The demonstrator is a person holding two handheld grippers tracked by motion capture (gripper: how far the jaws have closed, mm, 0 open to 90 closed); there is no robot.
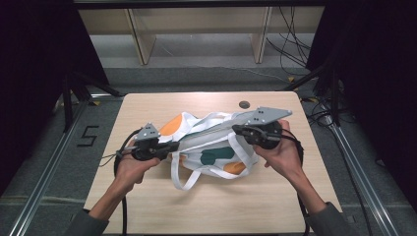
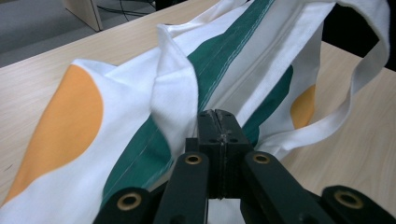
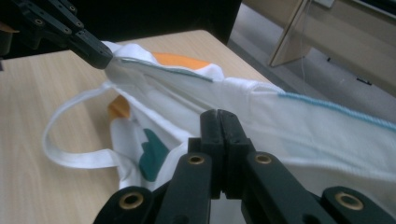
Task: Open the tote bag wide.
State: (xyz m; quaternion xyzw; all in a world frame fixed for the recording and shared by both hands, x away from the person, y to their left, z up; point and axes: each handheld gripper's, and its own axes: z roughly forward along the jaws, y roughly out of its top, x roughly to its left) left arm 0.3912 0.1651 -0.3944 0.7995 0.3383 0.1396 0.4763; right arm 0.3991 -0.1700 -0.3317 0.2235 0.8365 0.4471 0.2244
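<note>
The tote bag [image 1: 211,147], one white cloth bag with orange and green patches, lies near the middle of the wooden table [image 1: 147,206], a little toward the far edge. I hold it stretched between my two grippers. My left gripper [image 1: 169,146] has its jaws pressed together on the bag's left end; in the left gripper view the cloth [image 2: 177,98] bunches right at the jaw tips [image 2: 219,122]. My right gripper [image 1: 238,130] is closed the same way on the bag's top edge at the right, with white fabric [image 3: 299,126] running past the tips [image 3: 220,122]. Two white strap handles show; one [image 1: 184,174] loops toward the near edge. Bare tabletop runs wide along the near edge and both side edges. One small dark disc [image 1: 244,104] sits by the far edge.
</note>
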